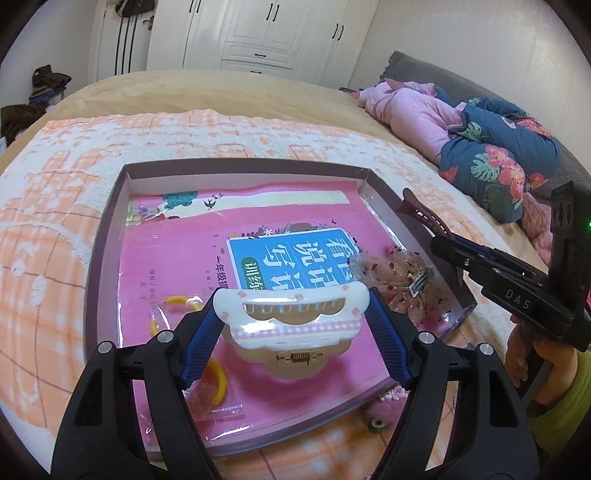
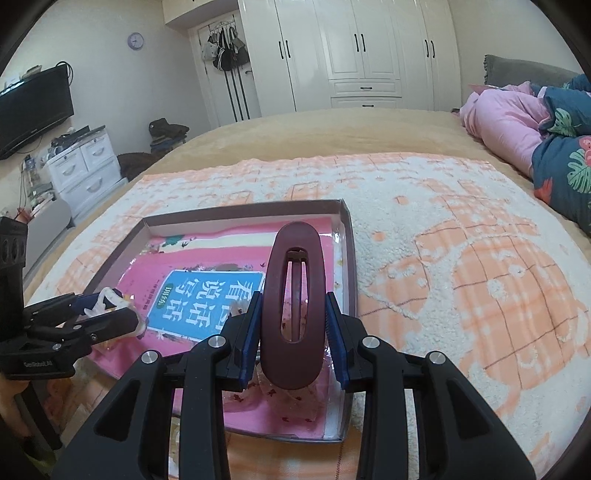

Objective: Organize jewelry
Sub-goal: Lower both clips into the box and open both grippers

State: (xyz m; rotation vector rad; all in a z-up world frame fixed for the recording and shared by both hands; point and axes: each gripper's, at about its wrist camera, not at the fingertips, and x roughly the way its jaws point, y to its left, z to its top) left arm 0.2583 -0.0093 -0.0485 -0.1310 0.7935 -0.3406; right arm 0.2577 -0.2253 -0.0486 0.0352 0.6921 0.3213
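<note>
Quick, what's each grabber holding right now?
Left gripper: closed on the white hair claw.
Right gripper: closed on the maroon hair clip.

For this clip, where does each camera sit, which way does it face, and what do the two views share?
Left wrist: on the left gripper, facing along its fingers at the cream claw clip it holds above the tray; right gripper at right.
Right wrist: on the right gripper, facing the maroon hair clip it holds; left gripper at left.
Shared: tray, pink book, patterned blanket, wardrobe.
</note>
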